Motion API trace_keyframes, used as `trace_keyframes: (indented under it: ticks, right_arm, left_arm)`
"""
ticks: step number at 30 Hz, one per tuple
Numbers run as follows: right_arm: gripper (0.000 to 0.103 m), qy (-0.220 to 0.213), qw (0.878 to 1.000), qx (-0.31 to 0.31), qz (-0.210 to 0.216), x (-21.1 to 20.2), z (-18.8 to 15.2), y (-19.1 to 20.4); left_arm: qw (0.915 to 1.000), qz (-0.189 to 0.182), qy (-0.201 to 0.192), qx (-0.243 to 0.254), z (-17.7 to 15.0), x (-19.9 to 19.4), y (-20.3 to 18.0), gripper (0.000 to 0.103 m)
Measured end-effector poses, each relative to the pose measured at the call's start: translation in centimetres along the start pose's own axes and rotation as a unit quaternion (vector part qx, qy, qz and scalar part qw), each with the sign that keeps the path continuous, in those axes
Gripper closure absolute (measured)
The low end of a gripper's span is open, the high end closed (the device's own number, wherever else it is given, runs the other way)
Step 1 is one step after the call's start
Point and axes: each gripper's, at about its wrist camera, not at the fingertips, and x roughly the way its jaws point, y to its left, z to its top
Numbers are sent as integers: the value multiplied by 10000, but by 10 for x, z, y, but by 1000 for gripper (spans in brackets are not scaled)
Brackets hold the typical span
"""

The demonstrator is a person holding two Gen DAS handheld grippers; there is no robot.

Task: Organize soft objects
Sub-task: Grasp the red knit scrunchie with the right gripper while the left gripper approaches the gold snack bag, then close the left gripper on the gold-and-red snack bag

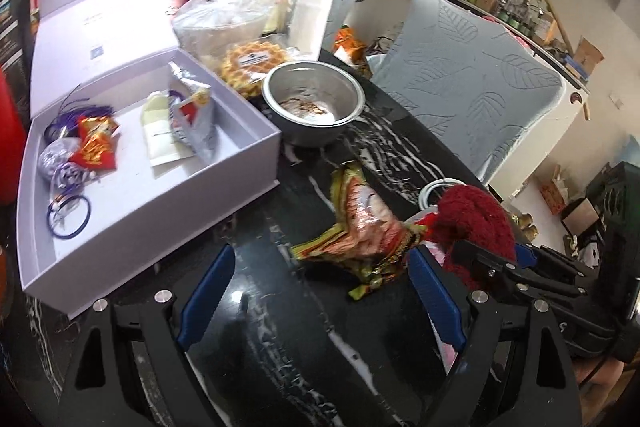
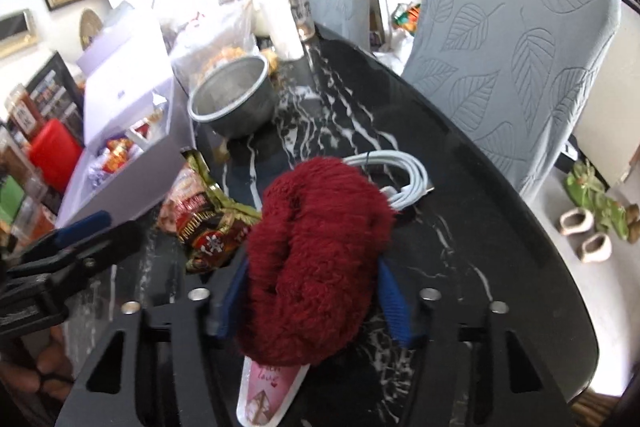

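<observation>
Right gripper [image 2: 312, 291]: blue pads clamped against both sides of a dark red fluffy knit piece [image 2: 316, 251], which fills the gap between them and hangs over the black marble table [image 2: 460, 247].

Pink card [image 2: 268, 391], under the knit piece — script reads "love"; the word before it is partly covered.

Left gripper [image 1: 320, 291]: jaws wide, nothing between them, only table below.

Snack packet [image 1: 360, 223], gold and red, crumpled just ahead of the left gripper; print too blurred to read.

Lavender gift box [image 1: 256, 143], lid raised, holding purple hair ties [image 1: 68, 219], a red and gold pouch [image 1: 96, 147] and a silver packet [image 1: 192, 123] — lid wording illegible.

Steel bowl [image 1: 316, 99] beside the box.

White cable coil [image 2: 400, 171], touching the knit piece, partly hidden behind it.
</observation>
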Motion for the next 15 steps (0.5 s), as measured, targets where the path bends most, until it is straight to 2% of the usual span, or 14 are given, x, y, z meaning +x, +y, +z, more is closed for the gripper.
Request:
trace_keyframes:
  ticks: [4, 8, 15]
  right_arm:
    - [57, -145, 9999, -16, 79, -10, 1, -7]
    - [57, -152, 9999, 38, 41, -15, -1, -18]
    - [57, -28, 9998, 203, -65, -18, -1, -38]
  left_arm:
    - [9996, -127, 85, 251, 3, 8, -15, 14]
    - [9988, -127, 199, 420, 7, 19, -27, 14]
    - [9982, -238, 437, 343, 10, 41, -31, 14]
